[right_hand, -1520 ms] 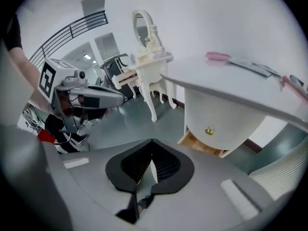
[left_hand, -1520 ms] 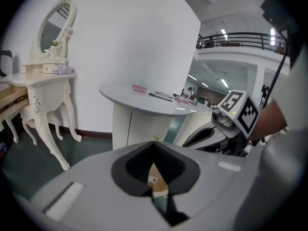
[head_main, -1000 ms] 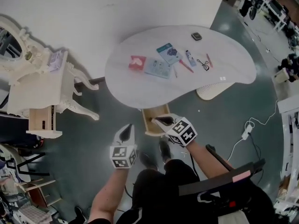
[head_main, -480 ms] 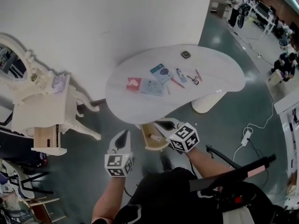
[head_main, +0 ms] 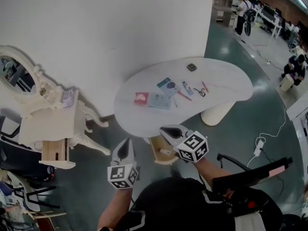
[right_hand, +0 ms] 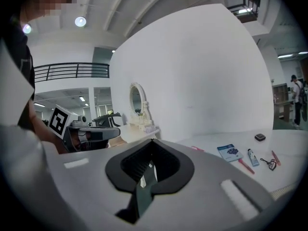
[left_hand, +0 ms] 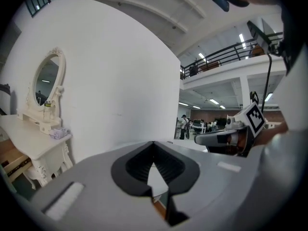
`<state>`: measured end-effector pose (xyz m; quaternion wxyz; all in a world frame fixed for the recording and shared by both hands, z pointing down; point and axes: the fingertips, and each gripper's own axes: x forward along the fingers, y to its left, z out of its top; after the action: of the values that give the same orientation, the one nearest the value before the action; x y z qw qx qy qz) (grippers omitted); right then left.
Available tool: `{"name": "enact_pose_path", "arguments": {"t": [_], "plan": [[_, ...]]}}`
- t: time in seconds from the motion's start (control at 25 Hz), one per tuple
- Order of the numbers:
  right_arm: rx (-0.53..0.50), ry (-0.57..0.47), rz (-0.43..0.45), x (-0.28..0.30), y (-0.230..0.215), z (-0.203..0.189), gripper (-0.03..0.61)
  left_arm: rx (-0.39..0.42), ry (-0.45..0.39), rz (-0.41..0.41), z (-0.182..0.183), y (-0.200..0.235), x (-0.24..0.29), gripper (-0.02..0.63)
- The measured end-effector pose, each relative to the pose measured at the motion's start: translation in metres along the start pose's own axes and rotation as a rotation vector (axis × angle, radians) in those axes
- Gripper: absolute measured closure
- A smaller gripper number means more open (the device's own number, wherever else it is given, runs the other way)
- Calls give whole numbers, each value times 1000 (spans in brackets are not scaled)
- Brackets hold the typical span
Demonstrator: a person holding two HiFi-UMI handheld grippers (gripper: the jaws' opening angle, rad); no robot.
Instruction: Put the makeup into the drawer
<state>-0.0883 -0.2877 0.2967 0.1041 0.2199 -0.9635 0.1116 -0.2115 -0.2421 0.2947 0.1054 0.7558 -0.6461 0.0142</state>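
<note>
Nearest, the left gripper (head_main: 124,143) and the right gripper (head_main: 166,129) hover clenched shut, with nothing between their jaws. Just beyond them, the small open wooden drawer (head_main: 154,151) juts from under the near edge of the white kidney-shaped table (head_main: 226,83). A pale speck inside may be one item, but it is too small to tell. Farther off, makeup lies on the table: a red card (head_main: 141,97), a pale blue packet (head_main: 159,100), a blue booklet (head_main: 167,84), a white tube (head_main: 186,88) and, farthest, a dark square compact (head_main: 191,67). Nearly everything looks left to move.

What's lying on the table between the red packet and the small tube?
In the head view: a pale blue packet, a darker blue card and a red pencil.
</note>
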Motion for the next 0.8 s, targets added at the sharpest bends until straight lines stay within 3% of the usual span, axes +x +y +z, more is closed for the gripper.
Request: {"name": "enact_pose_path", "arguments": {"t": [0.8], "plan": [[-12,-101,-78,-29,-7,29,578,43,-84,-67,29,-28,-5,614]]}}
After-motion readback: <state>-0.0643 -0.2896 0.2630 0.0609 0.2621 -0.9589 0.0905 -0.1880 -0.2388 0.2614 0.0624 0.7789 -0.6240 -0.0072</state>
